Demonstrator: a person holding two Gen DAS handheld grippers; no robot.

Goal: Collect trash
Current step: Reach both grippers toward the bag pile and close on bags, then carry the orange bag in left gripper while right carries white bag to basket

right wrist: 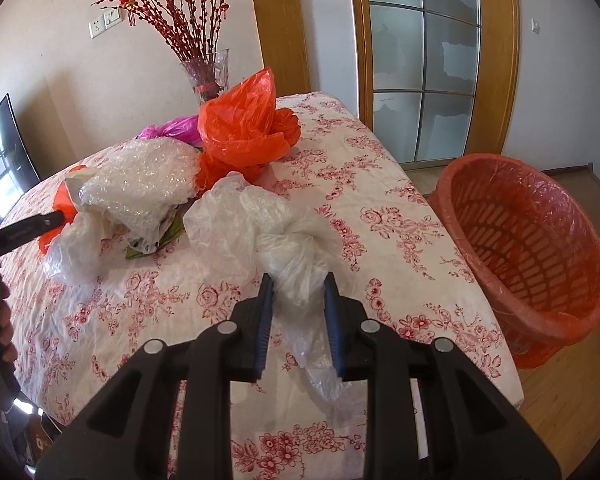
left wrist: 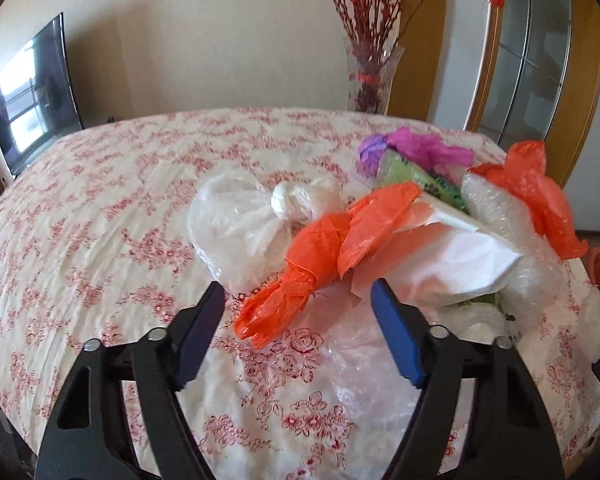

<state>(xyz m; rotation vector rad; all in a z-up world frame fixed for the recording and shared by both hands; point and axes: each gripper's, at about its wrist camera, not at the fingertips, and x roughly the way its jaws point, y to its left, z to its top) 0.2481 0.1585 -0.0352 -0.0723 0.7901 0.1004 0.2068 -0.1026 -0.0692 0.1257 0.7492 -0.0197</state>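
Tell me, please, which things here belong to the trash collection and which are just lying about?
Job: knotted clear bag in right gripper; orange bags; bubble wrap; purple bag; orange basket.
Lying about: vase of red twigs; television; flowered cloth.

Counted on the bed: two orange bags, two knotted clear bags, one purple bag, one bubble-wrap wad. Beside it: one basket, one vase, one television.
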